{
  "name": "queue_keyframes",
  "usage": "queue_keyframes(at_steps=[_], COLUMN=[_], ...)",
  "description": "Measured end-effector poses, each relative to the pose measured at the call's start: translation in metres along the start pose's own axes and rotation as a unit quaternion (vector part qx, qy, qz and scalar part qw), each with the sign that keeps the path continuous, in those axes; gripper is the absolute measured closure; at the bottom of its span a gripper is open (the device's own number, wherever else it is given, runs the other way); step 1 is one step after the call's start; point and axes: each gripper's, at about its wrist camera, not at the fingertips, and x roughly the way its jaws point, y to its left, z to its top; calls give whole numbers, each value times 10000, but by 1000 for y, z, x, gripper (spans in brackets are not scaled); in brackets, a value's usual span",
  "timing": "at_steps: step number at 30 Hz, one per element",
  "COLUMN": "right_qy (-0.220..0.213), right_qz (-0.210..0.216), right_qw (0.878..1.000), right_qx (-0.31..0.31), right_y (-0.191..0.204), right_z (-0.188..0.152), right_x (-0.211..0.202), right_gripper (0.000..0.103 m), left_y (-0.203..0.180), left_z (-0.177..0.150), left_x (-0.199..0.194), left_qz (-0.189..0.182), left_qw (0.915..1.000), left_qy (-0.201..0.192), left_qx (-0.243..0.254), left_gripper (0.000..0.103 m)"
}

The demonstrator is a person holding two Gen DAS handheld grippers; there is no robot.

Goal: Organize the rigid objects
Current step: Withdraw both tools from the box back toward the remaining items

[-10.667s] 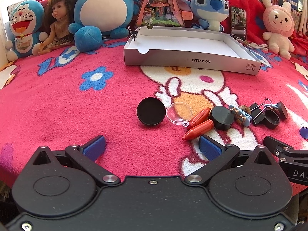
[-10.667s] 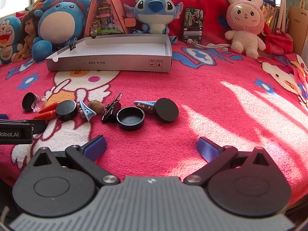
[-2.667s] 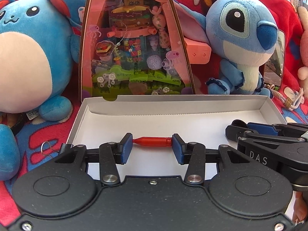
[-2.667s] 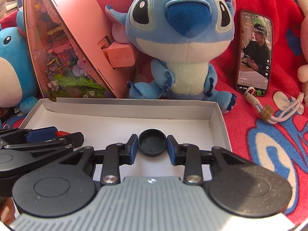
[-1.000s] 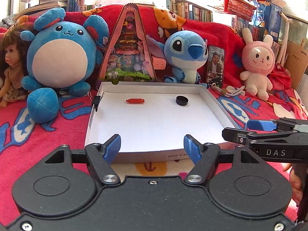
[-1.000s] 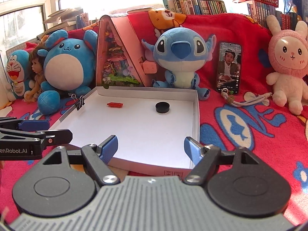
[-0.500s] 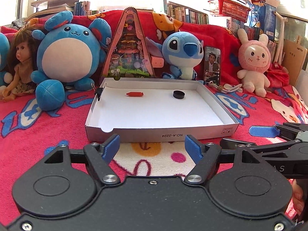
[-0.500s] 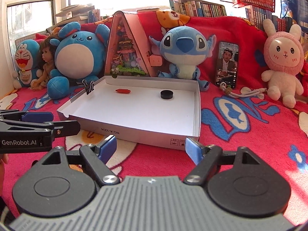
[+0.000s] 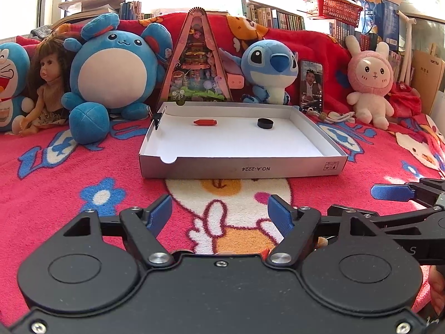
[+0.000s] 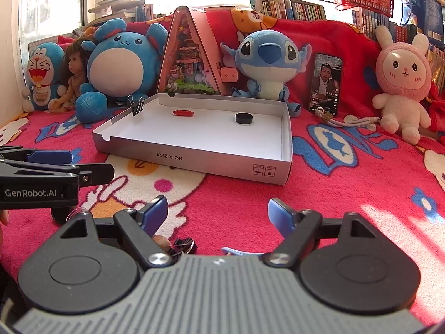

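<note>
A shallow white cardboard box (image 9: 242, 168) (image 10: 194, 160) lies on the red blanket. Inside it, near the back, lie a red capsule-shaped piece (image 9: 205, 122) (image 10: 182, 112) and a black round cap (image 9: 264, 123) (image 10: 244, 118). My left gripper (image 9: 219, 215) is open and empty, held in front of the box. My right gripper (image 10: 217, 213) is open and empty, also in front of the box. Just under the right gripper's body I see a brown nut-like piece (image 10: 161, 241), a black binder clip (image 10: 182, 243) and a blue clip (image 10: 239, 251), all partly hidden.
Plush toys, a doll (image 9: 46, 83) and a pink triangular display case (image 9: 196, 64) line the back. A phone (image 9: 311, 86) leans by the blue plush. A binder clip (image 10: 136, 105) grips the box's left wall. A corded strap (image 10: 347, 121) lies right of the box.
Both grippers have pulled further back from the box and lower toward the blanket. Small loose objects have come into view under the right gripper. Both stay open and empty.
</note>
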Motion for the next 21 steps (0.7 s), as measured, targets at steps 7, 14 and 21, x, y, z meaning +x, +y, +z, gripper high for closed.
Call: queue_keyframes(at_steps=[7, 14, 21], right_qy=[60, -51, 1], right_qz=[-55, -148, -338], right_qw=[10000, 9997, 9994], right_qx=[17, -161, -69], right_y=[3, 6, -4], right_z=[-12, -18, -22], right_x=[-5, -14, -17], right_gripper=[16, 16, 16], left_y=[7, 15, 22], left_z=[-16, -26, -30], left_x=[-9, -17, -21], left_qz=[53, 181, 320], left_qw=[9998, 9994, 9989], left_qy=[167, 237, 272], left_qx=[-129, -178, -210], left_gripper=[29, 29, 39])
